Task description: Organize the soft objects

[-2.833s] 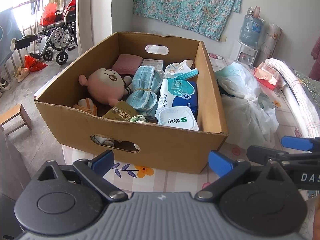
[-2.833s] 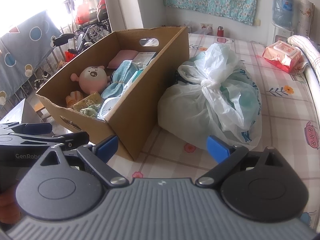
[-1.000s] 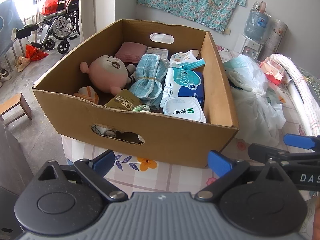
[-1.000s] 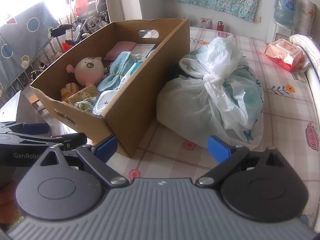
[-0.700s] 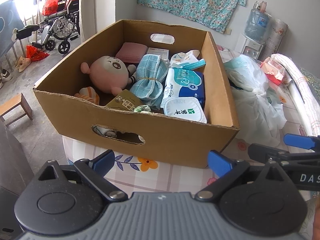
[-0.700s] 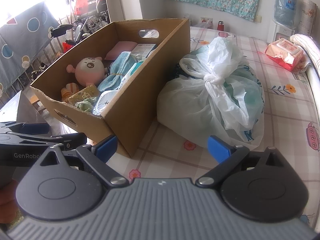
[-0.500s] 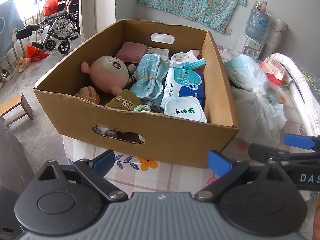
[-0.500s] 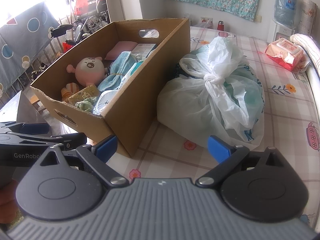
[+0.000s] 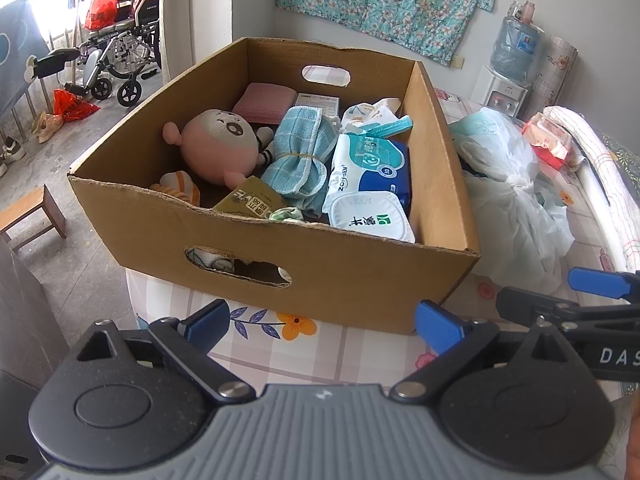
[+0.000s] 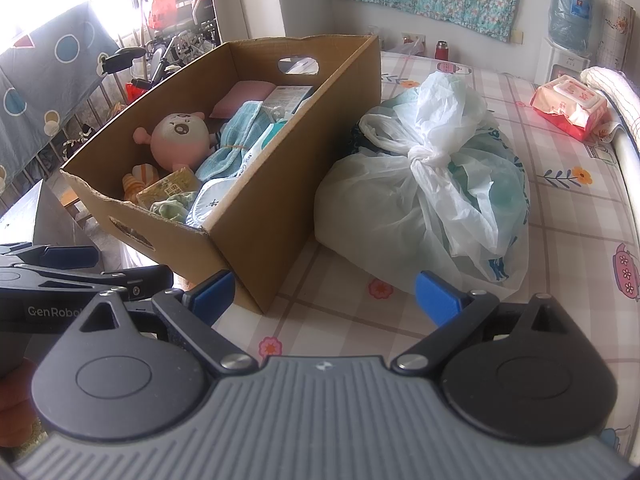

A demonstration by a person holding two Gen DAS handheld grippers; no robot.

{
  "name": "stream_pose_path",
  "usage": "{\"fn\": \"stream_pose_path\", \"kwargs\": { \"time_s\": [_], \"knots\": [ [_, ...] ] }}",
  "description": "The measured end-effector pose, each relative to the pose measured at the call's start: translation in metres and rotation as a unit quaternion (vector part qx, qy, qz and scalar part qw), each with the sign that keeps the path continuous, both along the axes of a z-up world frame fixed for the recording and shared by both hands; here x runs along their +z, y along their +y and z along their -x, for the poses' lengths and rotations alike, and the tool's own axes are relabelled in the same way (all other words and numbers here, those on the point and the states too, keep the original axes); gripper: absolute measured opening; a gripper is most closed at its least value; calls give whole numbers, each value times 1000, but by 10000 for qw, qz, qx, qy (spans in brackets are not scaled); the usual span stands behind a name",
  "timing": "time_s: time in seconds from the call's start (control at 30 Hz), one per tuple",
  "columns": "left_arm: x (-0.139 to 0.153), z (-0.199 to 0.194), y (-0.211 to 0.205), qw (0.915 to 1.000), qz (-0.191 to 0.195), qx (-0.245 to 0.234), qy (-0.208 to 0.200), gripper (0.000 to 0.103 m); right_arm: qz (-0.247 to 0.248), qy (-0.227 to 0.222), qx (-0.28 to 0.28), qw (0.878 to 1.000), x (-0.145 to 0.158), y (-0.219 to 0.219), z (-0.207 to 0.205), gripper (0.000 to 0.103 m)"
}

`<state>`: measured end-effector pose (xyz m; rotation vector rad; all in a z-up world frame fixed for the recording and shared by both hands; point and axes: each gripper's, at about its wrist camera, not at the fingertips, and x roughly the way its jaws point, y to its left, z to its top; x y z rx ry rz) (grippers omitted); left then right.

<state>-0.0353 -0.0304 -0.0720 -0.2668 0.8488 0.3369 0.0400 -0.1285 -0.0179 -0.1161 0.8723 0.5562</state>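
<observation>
Lettering first: we read "ZOYBEN" on the blue-and-white wet-wipes pack [image 9: 370,174], "GenRobo" on the left gripper [image 9: 323,322] body as seen from the right wrist, and "DAS" on the right gripper [image 10: 325,295] body seen from the left wrist. We count one cardboard box [image 9: 352,276] with two cut-out handles, one pink plush doll [image 9: 222,146], one blue towel bundle [image 9: 302,160] tied round its middle, one pink folded cloth [image 9: 264,102] and one knotted white plastic bag [image 10: 424,196] just beside the box on the floral checked tablecloth [image 10: 568,208]. Soft things sit packed together inside the box. Our two grippers hover near the box's front wall, both with fingers spread wide, gripping nothing.
</observation>
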Motion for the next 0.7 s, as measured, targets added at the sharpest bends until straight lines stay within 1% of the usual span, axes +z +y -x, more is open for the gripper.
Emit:
{"fn": "stream_pose_path", "kwargs": {
  "time_s": [0.7],
  "knots": [
    [0, 1, 0, 10000, 9, 24, 32, 100, 0, 10, 0, 10000, 0, 1, 0, 97]
  ]
}}
